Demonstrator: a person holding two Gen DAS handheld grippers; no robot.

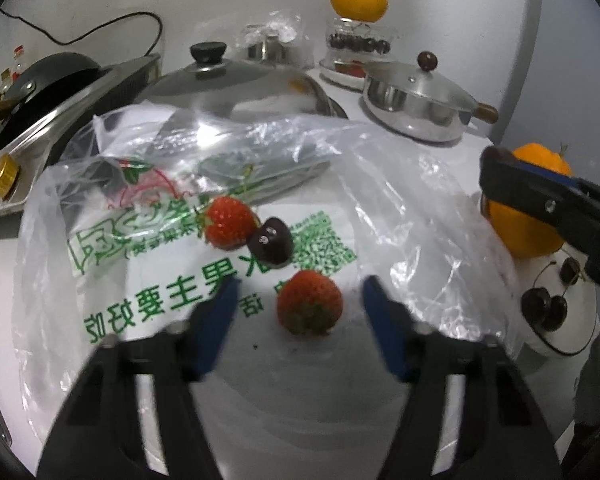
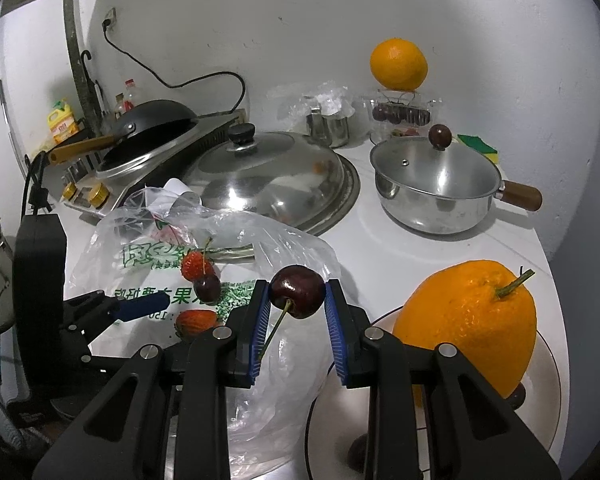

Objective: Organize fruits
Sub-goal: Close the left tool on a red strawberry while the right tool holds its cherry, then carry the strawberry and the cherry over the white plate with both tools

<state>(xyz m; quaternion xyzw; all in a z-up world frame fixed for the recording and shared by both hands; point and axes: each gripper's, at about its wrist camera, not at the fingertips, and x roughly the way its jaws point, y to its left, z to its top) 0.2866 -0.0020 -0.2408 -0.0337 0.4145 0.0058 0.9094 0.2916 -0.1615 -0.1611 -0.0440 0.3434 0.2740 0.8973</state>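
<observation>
Two strawberries lie on the printed plastic bag in front of you: the near strawberry sits between the blue pads of your left gripper, and the far strawberry rests further back, touching a dark cherry beside it. Your left gripper's jaws stand apart on either side of the near strawberry, with a gap showing on each side, so nothing is clamped there. Your right gripper is closed on a held cherry; both pads press its sides and its stem hangs down between the fingers. You hold it above the edge of the bag, just left of the white plate. On that plate a large orange stands with its stem up, and in the left wrist view two more cherries lie on the plate beside it. Further back on the white counter you have a domed steel lid, a steel saucepan with a glass lid, and a second orange perched on a clear box of cherries.
</observation>
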